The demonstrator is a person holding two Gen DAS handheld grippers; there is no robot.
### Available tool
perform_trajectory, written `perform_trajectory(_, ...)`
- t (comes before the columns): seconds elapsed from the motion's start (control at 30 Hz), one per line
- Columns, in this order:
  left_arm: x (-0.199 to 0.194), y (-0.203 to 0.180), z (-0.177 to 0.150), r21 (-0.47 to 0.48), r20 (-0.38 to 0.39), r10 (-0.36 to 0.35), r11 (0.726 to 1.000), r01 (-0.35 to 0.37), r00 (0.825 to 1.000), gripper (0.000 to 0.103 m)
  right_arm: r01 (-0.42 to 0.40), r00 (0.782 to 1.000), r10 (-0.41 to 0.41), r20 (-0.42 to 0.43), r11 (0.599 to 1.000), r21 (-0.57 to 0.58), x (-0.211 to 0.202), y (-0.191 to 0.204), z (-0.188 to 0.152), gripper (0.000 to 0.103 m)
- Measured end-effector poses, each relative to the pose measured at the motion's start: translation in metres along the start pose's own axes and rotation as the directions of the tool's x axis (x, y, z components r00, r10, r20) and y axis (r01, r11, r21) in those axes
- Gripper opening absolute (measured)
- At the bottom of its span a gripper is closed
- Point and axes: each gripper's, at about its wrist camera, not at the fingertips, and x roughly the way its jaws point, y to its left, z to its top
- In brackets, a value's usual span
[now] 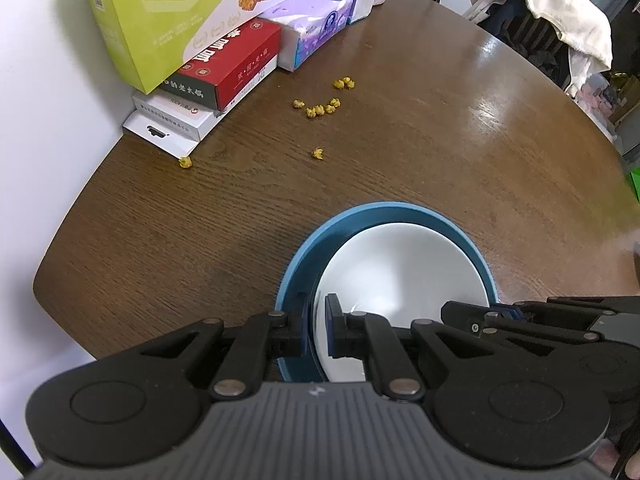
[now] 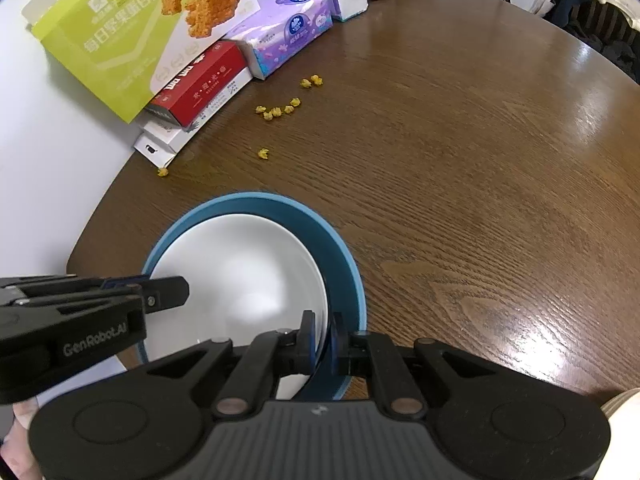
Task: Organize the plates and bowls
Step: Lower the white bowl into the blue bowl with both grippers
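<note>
A white bowl (image 1: 400, 268) sits inside a blue bowl (image 1: 384, 214) near the front edge of the round wooden table (image 1: 440, 132). My left gripper (image 1: 318, 328) is shut on the left rim of the white bowl, one finger inside, one outside. My right gripper (image 2: 323, 340) is shut on the right rim of the white bowl (image 2: 240, 268), within the blue bowl (image 2: 328, 236). Each gripper shows in the other's view, the right one (image 1: 480, 316) and the left one (image 2: 176, 292).
Boxes and tissue packs (image 1: 224, 40) are stacked along the wall at the table's far left. Several yellow crumbs (image 1: 320, 110) lie on the wood beyond the bowls. A chair with draped cloth (image 1: 552, 12) stands past the far edge.
</note>
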Motion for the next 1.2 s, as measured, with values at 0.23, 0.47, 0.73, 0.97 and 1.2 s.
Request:
perform_trajectory(0.23, 0.004, -0.001, 0.000, 0.013, -0.019, 0.015, 1.000, -0.015, 1.000, 0.009, 0.020, 1.000, -0.021, -0.008, 0.999, -0.033, 0.003, 0.004, -0.001, 0.007)
perform_trajectory(0.47, 0.006, -0.002, 0.001, 0.024, -0.027, 0.020, 1.000, -0.019, 0.999, 0.009, 0.049, 0.998, -0.050, -0.025, 0.997, -0.064, 0.008, 0.010, -0.001, 0.008)
perform_trajectory(0.73, 0.006, -0.003, 0.001, 0.029, -0.030, 0.020, 0.999, -0.019, 0.999, 0.009, 0.052, 0.998, -0.054, -0.032, 0.997, -0.060, 0.010, 0.011, 0.001, 0.008)
perform_trajectory(0.97, 0.009, -0.005, 0.002, 0.045, -0.037, 0.030, 0.999, -0.029, 0.999, 0.009, 0.044, 0.999, -0.046, -0.018, 0.997, -0.058, 0.004, 0.010, 0.000, 0.008)
perform_trajectory(1.2, 0.012, -0.010, 0.005, 0.065, -0.061, 0.045, 0.997, -0.041, 0.997, 0.009, 0.058, 0.998, -0.060, -0.037, 0.997, -0.055, 0.004, 0.010, 0.001, 0.008)
